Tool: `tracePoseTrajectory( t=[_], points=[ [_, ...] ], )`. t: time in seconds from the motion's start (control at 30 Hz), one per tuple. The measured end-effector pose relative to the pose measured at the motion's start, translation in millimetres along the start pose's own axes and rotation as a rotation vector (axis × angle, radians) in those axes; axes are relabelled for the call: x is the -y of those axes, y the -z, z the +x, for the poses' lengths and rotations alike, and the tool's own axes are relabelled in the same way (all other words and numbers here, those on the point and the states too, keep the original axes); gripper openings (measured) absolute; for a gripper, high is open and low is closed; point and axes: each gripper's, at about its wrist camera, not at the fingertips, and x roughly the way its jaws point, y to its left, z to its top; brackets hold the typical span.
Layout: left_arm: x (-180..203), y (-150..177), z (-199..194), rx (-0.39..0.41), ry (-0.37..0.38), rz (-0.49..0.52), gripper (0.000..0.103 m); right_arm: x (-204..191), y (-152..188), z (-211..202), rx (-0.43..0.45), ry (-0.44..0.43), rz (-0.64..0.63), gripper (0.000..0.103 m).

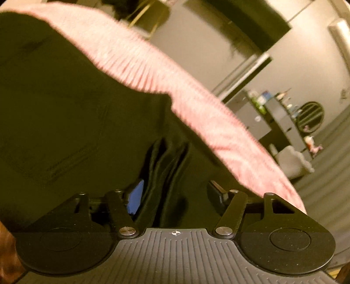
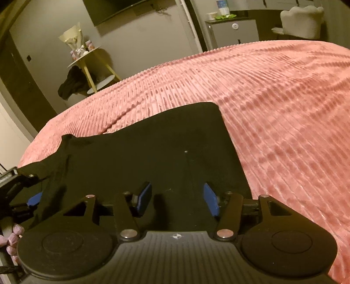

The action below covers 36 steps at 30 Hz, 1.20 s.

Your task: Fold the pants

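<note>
The black pants (image 2: pixel 153 148) lie flat on a pink ribbed bedspread (image 2: pixel 273 98). My right gripper (image 2: pixel 177 197) hovers over their near part, open, blue pads wide apart with nothing between them. In the left wrist view the pants (image 1: pixel 65 109) fill the left and centre. My left gripper (image 1: pixel 175 196) has bunched folds of black cloth between its fingers; one blue pad (image 1: pixel 135 198) shows, the other is hidden by cloth. The left gripper also shows at the left edge of the right wrist view (image 2: pixel 32 200), at the pants' left edge.
The pink bedspread (image 1: pixel 196 104) runs diagonally behind the pants. A small round yellow-legged side table (image 2: pixel 87 61) with dark clothing hanging on it stands beyond the bed. A grey cabinet (image 2: pixel 234 32) and a white chair (image 2: pixel 301 19) stand against the far wall.
</note>
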Motion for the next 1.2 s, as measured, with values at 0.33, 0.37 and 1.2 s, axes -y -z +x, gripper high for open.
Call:
tracePoseTrajectory(
  t=[0.33, 0.37, 1.2],
  points=[
    [-31.3, -10.5, -19.2, 0.079, -0.02, -0.136, 0.097, -6.0, 0.8, 2.2, -0.006, -0.004, -0.046, 0.07],
    [-34.6, -12.8, -25.4, 0.095, -0.016, -0.151, 0.097, -5.3, 0.6, 2.0, -0.007, -0.008, -0.042, 0.072],
    [-268.4, -35.6, -147.6, 0.385, 0.115, -0.725, 0.103, -15.4, -0.1, 12.3, -0.037, -0.031, -0.067, 0.099]
  ],
)
